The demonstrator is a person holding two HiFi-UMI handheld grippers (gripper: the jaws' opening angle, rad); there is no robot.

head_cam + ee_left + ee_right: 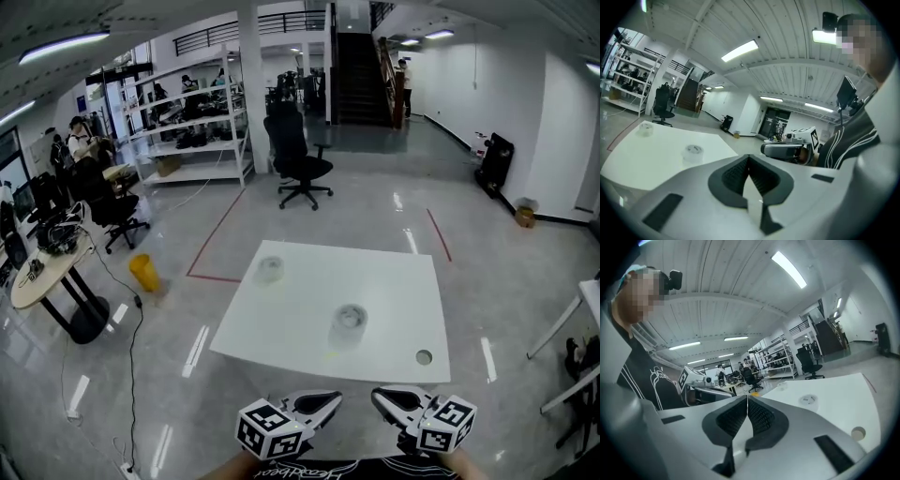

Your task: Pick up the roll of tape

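The left gripper (323, 403) and the right gripper (389, 401), jaws together and empty, hover at the table's (394, 300) near edge, probably because the roll of tape (349, 319) lies well ahead.

No text reads clearly; the shirt print (309, 472) is too blurred.

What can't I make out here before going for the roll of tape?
- Near roll of tape: blurred in the head view and pale against the white table. Its free end can't be found.
- Far roll of tape: small and blurred in every view. How much tape it holds can't be told.
- Round spot at the table's near corner: too small in the head view to tell a hole from a cap.
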